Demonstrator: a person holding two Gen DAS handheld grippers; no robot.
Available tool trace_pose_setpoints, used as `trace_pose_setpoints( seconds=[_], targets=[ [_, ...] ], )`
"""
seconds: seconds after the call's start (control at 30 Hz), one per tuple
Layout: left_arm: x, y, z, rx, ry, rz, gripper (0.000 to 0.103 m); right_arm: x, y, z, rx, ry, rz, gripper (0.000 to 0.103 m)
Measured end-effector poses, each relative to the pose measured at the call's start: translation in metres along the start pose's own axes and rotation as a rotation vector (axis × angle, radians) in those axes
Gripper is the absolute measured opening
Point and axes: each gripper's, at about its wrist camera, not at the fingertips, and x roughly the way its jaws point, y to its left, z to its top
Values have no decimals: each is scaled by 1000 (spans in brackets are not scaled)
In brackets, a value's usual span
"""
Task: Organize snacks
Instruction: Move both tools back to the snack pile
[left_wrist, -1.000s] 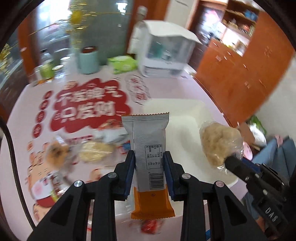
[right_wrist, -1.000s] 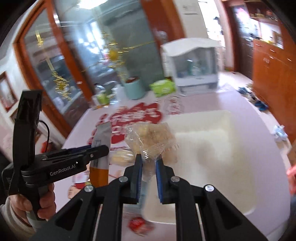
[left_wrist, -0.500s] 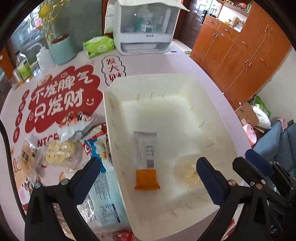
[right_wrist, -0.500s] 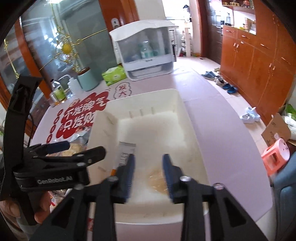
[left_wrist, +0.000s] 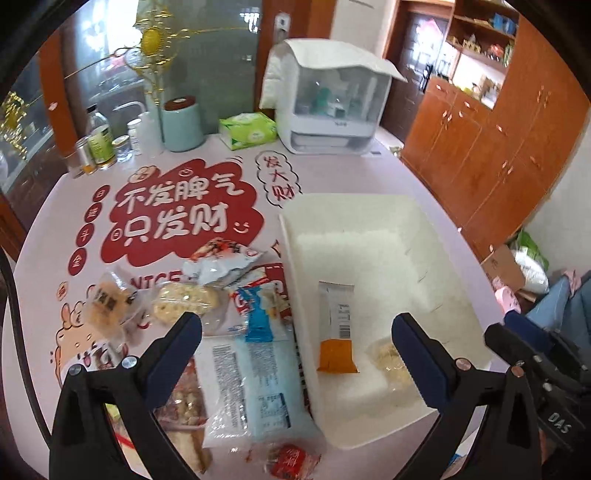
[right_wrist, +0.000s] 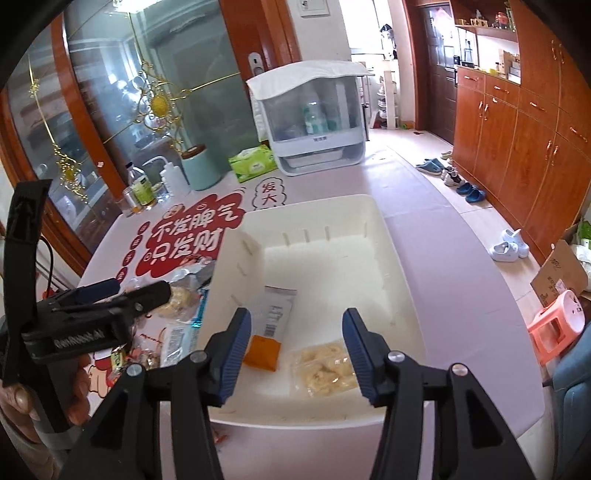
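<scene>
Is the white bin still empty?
No, the white bin already holds two snacks: a grey and orange bar packet and a clear bag of pale biscuits, lying on its floor.

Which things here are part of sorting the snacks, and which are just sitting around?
Part of the job: white bin, grey-and-orange bar and clear cookie pack inside it, loose snack pile beside it.

Lying about: tissue pack, teal canister, bottles, white appliance.

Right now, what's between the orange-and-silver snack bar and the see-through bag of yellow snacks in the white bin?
Nothing: between the snack bar and the clear bag, the right wrist view shows only bare floor of the white bin.
</scene>
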Motion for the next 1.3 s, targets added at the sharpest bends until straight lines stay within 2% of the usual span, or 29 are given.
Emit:
trace_pose_setpoints(
  seconds=[0.13, 0.33, 0.43, 0.6, 0.73, 0.87, 1.07, 1.3],
  targets=[
    [-26, 16, 0, -16, -43, 41, 102, -9, 11, -4, -22, -25, 20, 52],
    [-70, 46, -1, -35, -102, 127, 102, -30, 43, -11, -132, -99, 26, 52],
    [-90, 62, -6, -38, -122, 161, 102, -37, 60, -12, -175, -90, 51, 53],
    [-122, 90, -21, -49, -152, 198, 102, -49, 82, -18, -188, -47, 163, 63],
    [-132, 107, -35, -56, -141, 226, 102, -55, 99, -26, -237, -47, 187, 69],
    [-124, 125, -53, -50, -93, 228, 102, -51, 116, -41, -303, -19, 214, 69],
    [-84, 159, -92, -40, 48, 257, 102, -22, 133, -81, -363, 87, 205, 69],
    [-32, 180, -120, -33, 187, 221, 102, 28, 128, -118, -323, 226, 157, 69]
  ],
)
